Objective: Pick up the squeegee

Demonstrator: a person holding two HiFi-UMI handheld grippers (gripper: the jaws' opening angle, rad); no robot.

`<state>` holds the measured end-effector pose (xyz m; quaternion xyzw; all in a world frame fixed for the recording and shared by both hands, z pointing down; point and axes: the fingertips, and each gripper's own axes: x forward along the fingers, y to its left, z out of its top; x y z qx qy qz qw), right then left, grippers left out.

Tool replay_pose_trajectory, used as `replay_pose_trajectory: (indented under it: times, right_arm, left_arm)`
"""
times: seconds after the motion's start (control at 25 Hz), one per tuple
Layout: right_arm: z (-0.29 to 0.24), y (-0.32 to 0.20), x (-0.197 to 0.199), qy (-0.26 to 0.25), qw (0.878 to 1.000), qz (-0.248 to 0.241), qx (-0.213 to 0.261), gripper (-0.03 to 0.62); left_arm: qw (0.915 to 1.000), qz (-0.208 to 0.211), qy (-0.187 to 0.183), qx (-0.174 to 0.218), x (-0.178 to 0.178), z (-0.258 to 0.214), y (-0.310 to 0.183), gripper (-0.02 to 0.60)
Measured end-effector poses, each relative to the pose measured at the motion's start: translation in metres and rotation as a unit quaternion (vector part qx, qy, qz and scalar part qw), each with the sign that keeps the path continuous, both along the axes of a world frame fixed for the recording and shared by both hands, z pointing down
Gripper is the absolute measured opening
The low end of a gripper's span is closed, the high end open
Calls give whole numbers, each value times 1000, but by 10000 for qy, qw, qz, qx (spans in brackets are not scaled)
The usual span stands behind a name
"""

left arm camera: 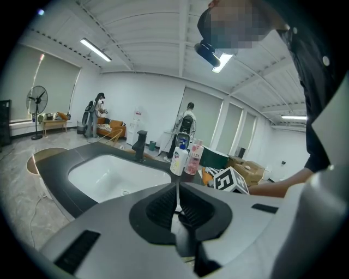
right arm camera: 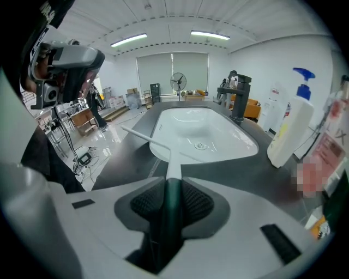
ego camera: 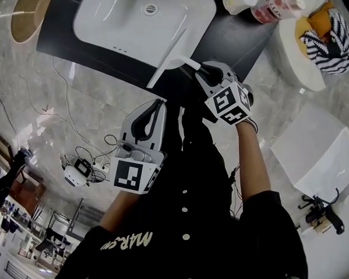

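The squeegee [ego camera: 167, 57] has a long white blade and a dark green handle. Its blade stretches over the front right rim of the white basin [ego camera: 110, 22]. My right gripper [ego camera: 204, 73] is shut on the handle at the counter's front edge. In the right gripper view the green handle [right arm camera: 170, 201] fills the space between the pads of the right gripper [right arm camera: 170, 188], and the white blade [right arm camera: 144, 137] reaches ahead toward the basin. My left gripper [ego camera: 158, 103] hangs lower, off the counter, shut with nothing in it; the left gripper [left arm camera: 177, 204] shows its jaws together.
The dark counter [ego camera: 238, 46] carries bottles [ego camera: 269, 7] at the back right, beside a white basket of cloths [ego camera: 320, 33]. A black faucet [right arm camera: 238, 98] stands behind the basin. A white box [ego camera: 320, 149] sits on the floor at the right; cables and a device [ego camera: 79, 172] lie at the left.
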<state>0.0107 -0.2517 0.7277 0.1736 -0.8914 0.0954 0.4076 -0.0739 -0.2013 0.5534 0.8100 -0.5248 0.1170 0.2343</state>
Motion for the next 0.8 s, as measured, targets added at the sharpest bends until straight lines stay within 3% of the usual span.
replay_pose_trajectory:
  times: [0.36,0.8]
  right_arm:
    - [-29,-13,5,-185,9991,314,238,92]
    - [-123,-43,7,-687,9906,819,854,93]
  left_arm:
    - [9997,-17,0,227,-3,-20,-7,21]
    - [9974,239,92,681,3,-70,-25,21]
